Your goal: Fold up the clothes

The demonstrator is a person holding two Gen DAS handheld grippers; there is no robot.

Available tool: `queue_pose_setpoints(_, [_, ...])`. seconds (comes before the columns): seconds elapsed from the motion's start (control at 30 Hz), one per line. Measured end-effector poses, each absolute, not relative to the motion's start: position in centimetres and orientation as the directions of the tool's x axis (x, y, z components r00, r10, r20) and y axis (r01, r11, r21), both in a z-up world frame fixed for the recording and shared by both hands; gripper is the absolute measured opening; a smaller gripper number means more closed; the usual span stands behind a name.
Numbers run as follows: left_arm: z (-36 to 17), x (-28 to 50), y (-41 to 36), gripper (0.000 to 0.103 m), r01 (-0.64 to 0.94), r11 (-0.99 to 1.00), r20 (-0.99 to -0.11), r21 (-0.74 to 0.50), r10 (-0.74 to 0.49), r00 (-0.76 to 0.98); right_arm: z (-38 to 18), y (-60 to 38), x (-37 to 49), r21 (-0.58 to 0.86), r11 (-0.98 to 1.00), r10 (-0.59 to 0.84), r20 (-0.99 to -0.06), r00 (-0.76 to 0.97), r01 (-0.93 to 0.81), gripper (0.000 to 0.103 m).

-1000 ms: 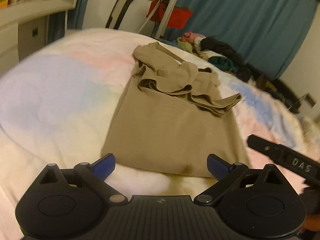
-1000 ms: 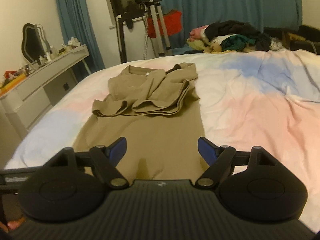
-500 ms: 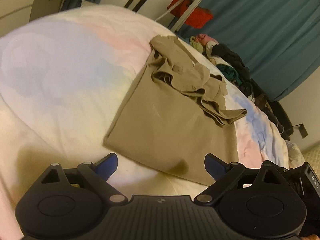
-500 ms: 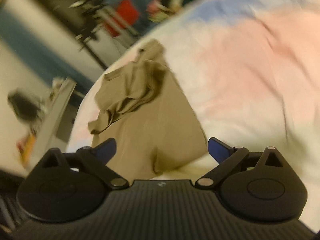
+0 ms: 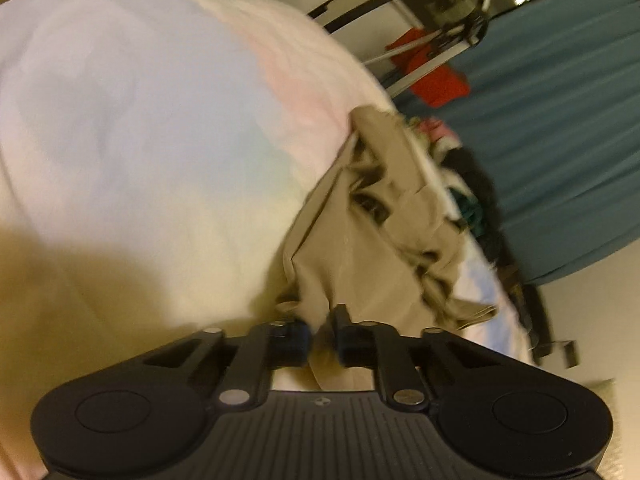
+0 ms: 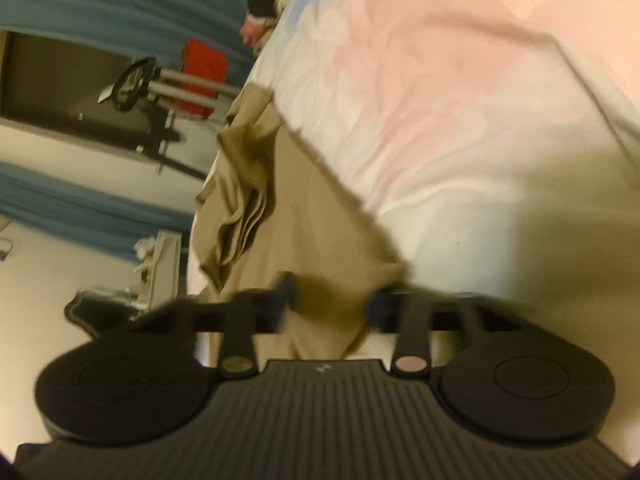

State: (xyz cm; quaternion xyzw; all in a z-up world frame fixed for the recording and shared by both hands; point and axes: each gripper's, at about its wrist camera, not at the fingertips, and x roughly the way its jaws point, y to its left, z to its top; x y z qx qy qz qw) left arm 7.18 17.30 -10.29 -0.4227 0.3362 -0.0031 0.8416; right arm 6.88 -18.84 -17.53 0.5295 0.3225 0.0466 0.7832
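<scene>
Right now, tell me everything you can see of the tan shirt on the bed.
The tan shirt is soft, thin-looking fabric lying on the pastel bedspread. Its far end is bunched in loose folds with the sleeves turned in; the near part lies flatter. The left claw is closing on the near hem at one corner, cloth between its fingers. The right claw, blurred, is closing over the other corner.

A soft, matt tan cloth garment (image 5: 352,264) lies creased on a bed sheet (image 5: 132,128) of smooth pastel fabric. The left gripper (image 5: 323,338) and right gripper (image 6: 329,300) are matt black plastic with ribbed housings and dull metal pivot pins. Behind, a teal curtain (image 5: 560,128) hangs in heavy cloth folds.
</scene>
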Motion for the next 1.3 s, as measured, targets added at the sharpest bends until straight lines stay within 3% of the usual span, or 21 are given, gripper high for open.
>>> queue_pose_setpoints(0.13, [-8.4,5.8,17.6,0.005,-0.185,0.617,-0.449,-0.765,-0.306,0.84,-15.9,-18.9,6.0,0.858,0.463,0.387,-0.42,0.821,0.221,0.011])
queue_pose_setpoints(0.3, [-3.9,1.8,17.7,0.003,-0.049,0.623,-0.302,-0.781,-0.309,0.902,-10.0,-18.6,3.5,0.835,0.531,0.36,-0.373,0.855,0.141,0.01])
queue_pose_setpoints(0.5, [0.5,-4.4,16.6,0.003,0.0,0.633,-0.259,-0.774,-0.316,0.913,-3.7,-19.4,-1.9,0.82,0.561,0.357,-0.36,0.862,0.11,0.01])
queue_pose_setpoints(0.67, [1.6,-7.1,16.3,0.003,-0.028,0.598,-0.273,-0.801,-0.323,0.906,-1.8,-20.3,-5.2,0.831,0.543,0.349,-0.353,0.868,0.12,0.01])
queue_pose_setpoints(0.77, [2.2,-5.4,16.8,0.003,-0.079,0.604,-0.312,-0.793,-0.292,0.904,-1.8,-20.4,-2.7,0.822,0.549,0.34,-0.381,0.86,0.147,0.01])
queue_pose_setpoints(1.1, [0.7,12.6,15.1,0.003,-0.251,0.734,-0.477,-0.631,-0.112,0.872,-4.9,-18.4,13.3,0.733,0.63,0.244,-0.5,0.831,0.255,0.009])
queue_pose_setpoints(1.3, [-4.0,18.9,15.8,0.004,-0.274,0.754,-0.533,-0.597,-0.118,0.838,-9.5,-17.4,19.7,0.651,0.708,0.237,-0.584,0.776,0.273,0.01])
